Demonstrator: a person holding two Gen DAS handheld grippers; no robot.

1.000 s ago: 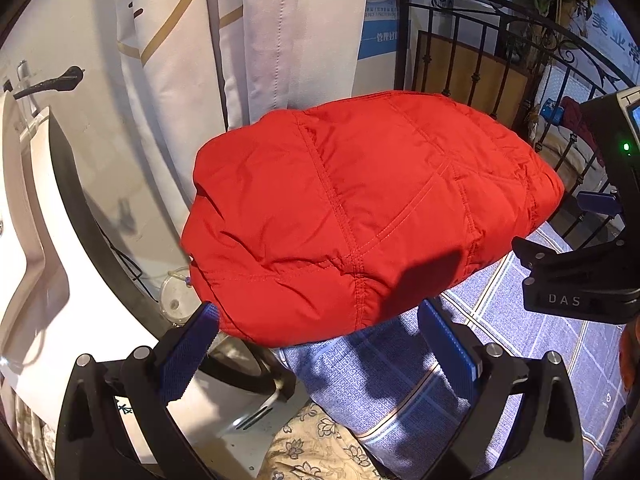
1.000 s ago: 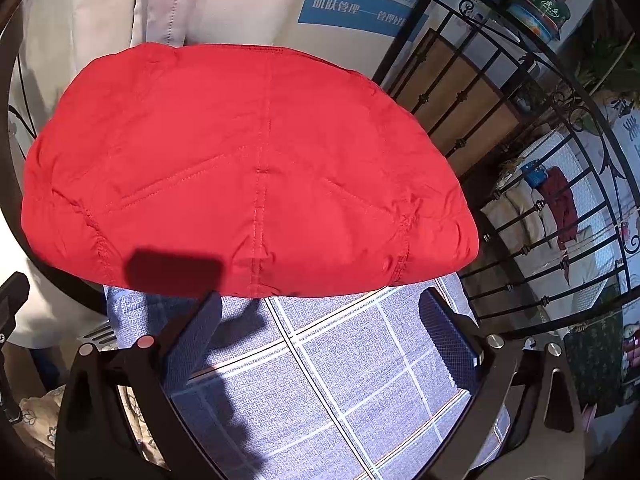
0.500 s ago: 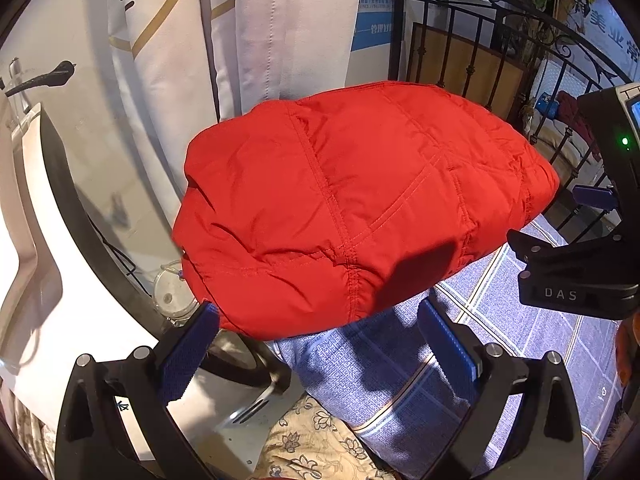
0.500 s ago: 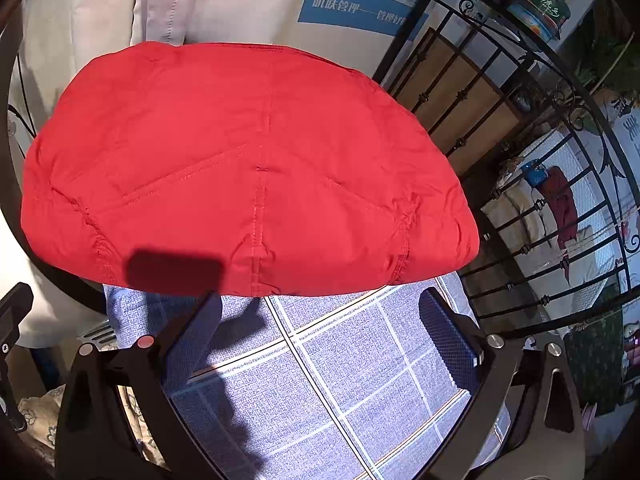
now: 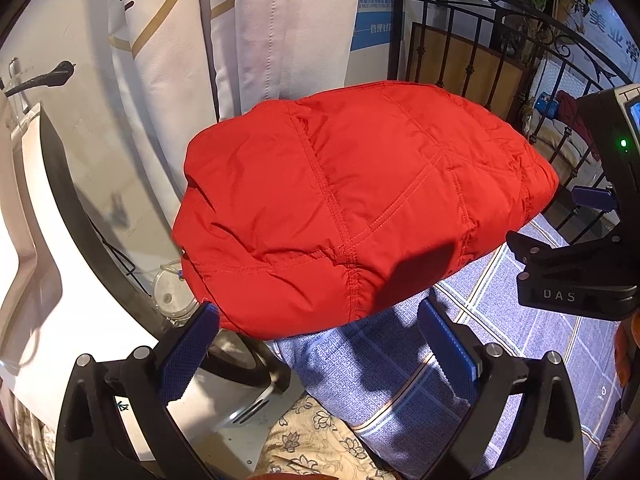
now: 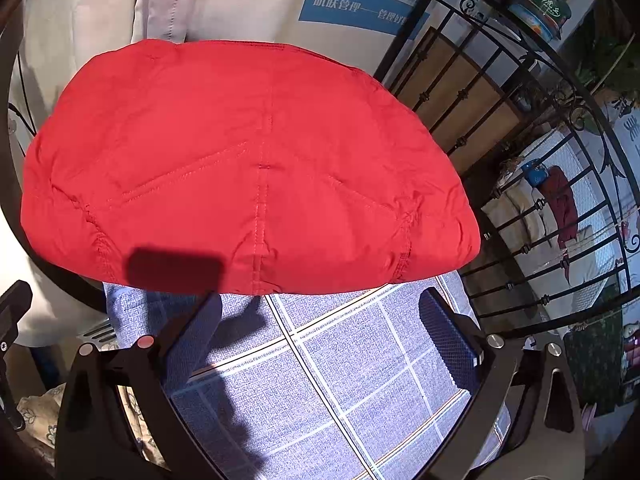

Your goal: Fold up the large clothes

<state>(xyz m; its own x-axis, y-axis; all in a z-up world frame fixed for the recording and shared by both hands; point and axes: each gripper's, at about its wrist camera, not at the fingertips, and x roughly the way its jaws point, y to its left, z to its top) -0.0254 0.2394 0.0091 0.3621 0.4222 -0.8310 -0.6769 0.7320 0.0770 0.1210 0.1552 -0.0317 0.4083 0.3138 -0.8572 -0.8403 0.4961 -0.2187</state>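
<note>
On the blue checked cloth (image 6: 328, 380) sits the red padded jacket (image 6: 248, 168), already a plump folded bundle at the far end, its left side hanging past the cloth's edge, while the left gripper (image 5: 316, 354) and right gripper (image 6: 320, 332) hover just short of it, both with jaws spread and holding nothing. That overhang worries me: puffy filling could spring the fold open, or a nudge could tip it off the side. "DAS" shows on the right gripper's body, and the blue poster (image 6: 360, 6) behind carries Chinese characters.
</note>
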